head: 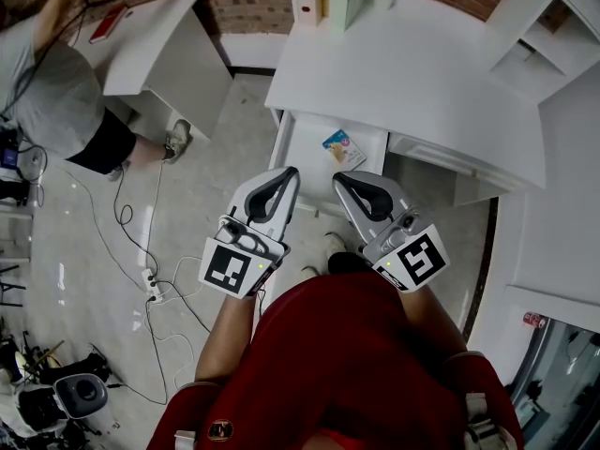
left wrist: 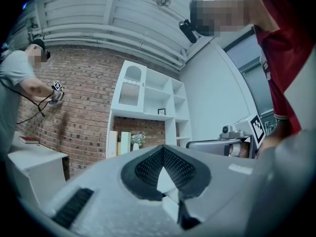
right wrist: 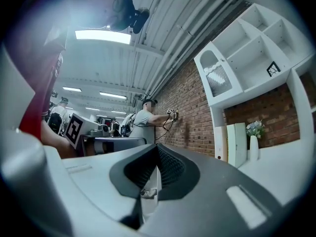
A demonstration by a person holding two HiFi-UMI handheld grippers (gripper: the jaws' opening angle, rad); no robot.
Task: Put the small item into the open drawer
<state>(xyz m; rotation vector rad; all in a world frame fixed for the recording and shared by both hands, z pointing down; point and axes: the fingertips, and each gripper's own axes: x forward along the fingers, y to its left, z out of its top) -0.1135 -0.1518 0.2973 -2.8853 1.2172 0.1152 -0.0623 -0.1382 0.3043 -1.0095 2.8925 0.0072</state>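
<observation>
Closest to me, my left gripper (head: 290,172) and right gripper (head: 339,177) point level side by side, each with its jaws clenched on nothing. Just ahead of their tips stands the open drawer (head: 302,146) of the white bench (head: 403,73). The small item (head: 344,148) already lies flat inside it, a little beyond the right jaws. I judge it to be a thin printed packet or card: light, somewhat bendy and probably slick. Lying flat, it offers little to pinch, so I would take it by a raised edge or corner.
</observation>
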